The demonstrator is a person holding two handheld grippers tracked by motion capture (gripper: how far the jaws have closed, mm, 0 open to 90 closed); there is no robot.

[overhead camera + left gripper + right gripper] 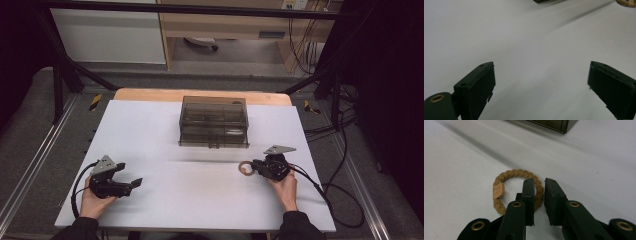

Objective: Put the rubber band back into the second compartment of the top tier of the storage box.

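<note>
Two grippers logged: my right gripper (539, 195), jaws pinched on a tan braided fabric ring (517, 190), presumably for lifting. My left gripper (541, 90) idles agape near the white worktop's (200, 200) left edge; smoky plastic box (214, 122) sits rearward.

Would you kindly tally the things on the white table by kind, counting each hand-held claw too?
Braided tan hair tie: 1
Smoky clear plastic drawer box: 1
Claws: 2, left claw, right claw
Total: 4

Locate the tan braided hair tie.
In the high view, the tan braided hair tie lies on the white table, right side, between the right gripper's jaws.
</note>
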